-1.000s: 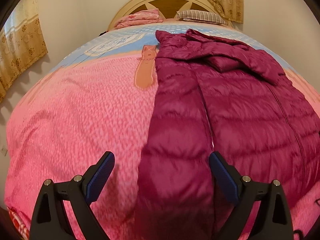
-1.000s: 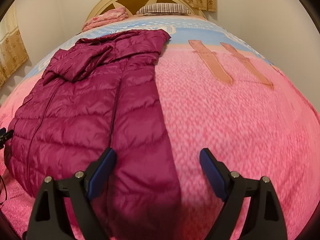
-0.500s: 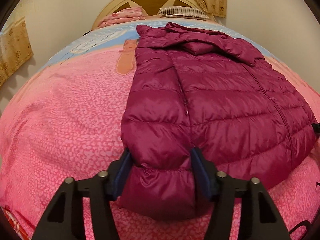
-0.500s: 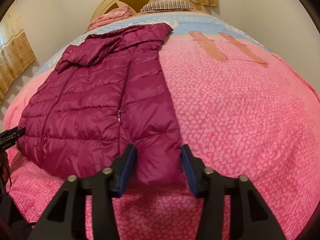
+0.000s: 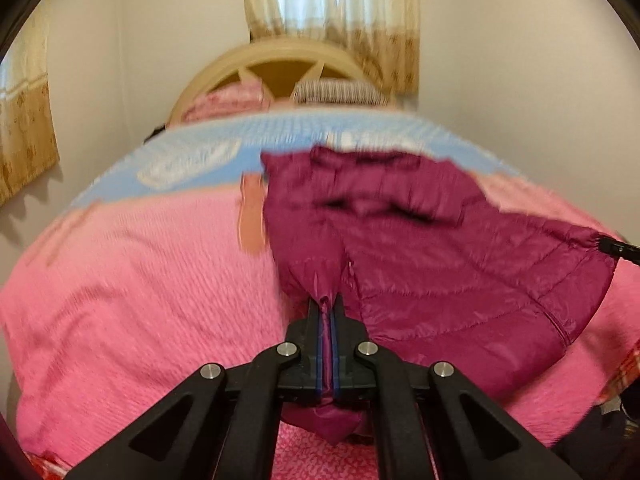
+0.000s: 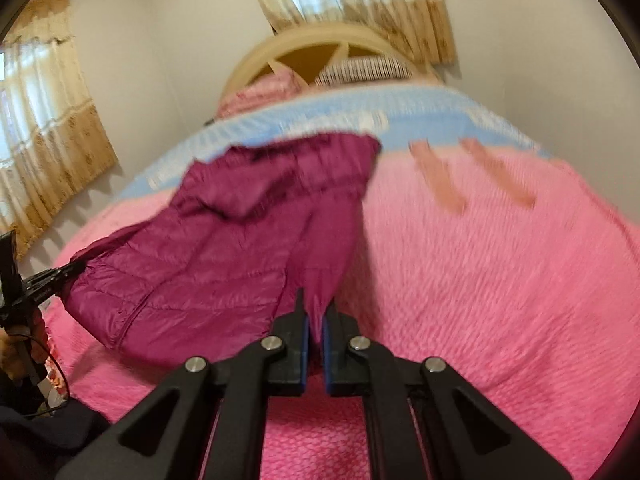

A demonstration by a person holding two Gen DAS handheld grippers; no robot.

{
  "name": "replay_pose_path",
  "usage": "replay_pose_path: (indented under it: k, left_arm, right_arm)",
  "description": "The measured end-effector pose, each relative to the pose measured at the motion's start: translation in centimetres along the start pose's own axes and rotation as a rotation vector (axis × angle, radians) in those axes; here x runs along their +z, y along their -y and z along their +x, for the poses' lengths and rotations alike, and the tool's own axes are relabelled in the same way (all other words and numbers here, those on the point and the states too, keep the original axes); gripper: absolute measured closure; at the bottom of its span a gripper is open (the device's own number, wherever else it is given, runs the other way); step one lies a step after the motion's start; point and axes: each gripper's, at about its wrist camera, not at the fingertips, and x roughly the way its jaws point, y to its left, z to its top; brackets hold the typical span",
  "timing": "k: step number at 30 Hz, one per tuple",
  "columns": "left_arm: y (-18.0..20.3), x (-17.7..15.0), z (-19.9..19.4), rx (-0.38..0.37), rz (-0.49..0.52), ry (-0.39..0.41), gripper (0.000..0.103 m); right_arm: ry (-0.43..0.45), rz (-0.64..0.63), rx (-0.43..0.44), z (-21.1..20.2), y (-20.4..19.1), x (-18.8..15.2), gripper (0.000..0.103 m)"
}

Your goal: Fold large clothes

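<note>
Bedroom scene, pink bedspread (image 5: 132, 280) with a blue band toward the headboard (image 5: 280, 56); both views motion-blurred.

Left gripper (image 5: 329, 304): fingers pressed together, clamped on a pinch of the jacket (image 5: 440, 264) at its near hem, left corner. A fold of the maroon fabric pokes out below the pads.

Right gripper (image 6: 315, 300): fingers nearly together, clamped on the jacket's (image 6: 224, 248) other near corner — thin strip of fabric between the blue pads (image 6: 305, 330).

Jacket: maroon quilted puffer, near hem raised off the bedspread at both grips, the far part with hood and collar lying on the bed near the blue band. In the right wrist view the left gripper (image 6: 78, 270) shows at the frame's left edge, at the jacket corner.

Further out: striped pillow (image 5: 340, 94) and folded pink blanket (image 5: 228, 102) at the headboard, beige curtains (image 5: 332, 16) behind — a second curtain (image 6: 44, 128) on the left wall.
</note>
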Motion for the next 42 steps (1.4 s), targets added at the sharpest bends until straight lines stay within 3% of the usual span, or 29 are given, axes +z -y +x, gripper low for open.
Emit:
replay_pose_path:
  k: [8,12,17,23,29,32,34,35,37,41,42]
  left_arm:
    - [0.3,3.3,-9.3,-0.069,0.026,0.144,0.102]
    - [0.5,5.0,-11.3,-0.075,0.044,0.204,0.102]
    - [-0.6,7.7,-3.7,-0.064,0.042,0.139,0.102]
    - [-3.1,10.7,7.5,0.001,-0.003,0.090,0.101]
    - [-4.2,13.1,14.5,0.042,-0.061,0.035,0.096]
    - [-4.3,14.2,16.9,0.121,-0.062,0.026,0.079]
    - [-4.7,15.1,18.2,0.265,-0.064,0.058,0.017]
    - [-5.1,15.4,18.4,0.341,-0.078,0.101,0.008]
    - [-6.1,15.6,19.4,0.379,-0.121,0.125,0.006]
    - [-7.4,15.9,22.9,0.447,-0.174,0.037,0.005]
    - [-7.5,16.0,23.4,0.471,-0.183,0.028,0.005]
  right_arm:
    - [0.173,-0.034,0.027,-7.9,-2.6,3.0,0.097]
    - [0.285,-0.047,0.037,-10.8,-3.6,4.6,0.097]
    - [0.295,0.023,0.042,-5.6,-1.5,8.1,0.097]
    - [0.250,0.105,0.015,5.7,0.4,13.8,0.097]
    - [0.200,0.148,-0.036,12.0,1.6,16.0,0.097]
    - [0.183,0.171,-0.069,14.5,2.7,16.6,0.097]
    - [0.171,0.174,-0.111,16.2,3.3,17.0,0.097]
    - [0.158,0.189,-0.122,17.2,3.8,17.1,0.097]
    - [0.146,0.194,-0.156,18.8,4.2,17.1,0.097]
    - [0.107,0.183,-0.212,22.0,4.1,17.6,0.094]
    - [0.097,0.183,-0.220,22.9,4.2,17.9,0.090]
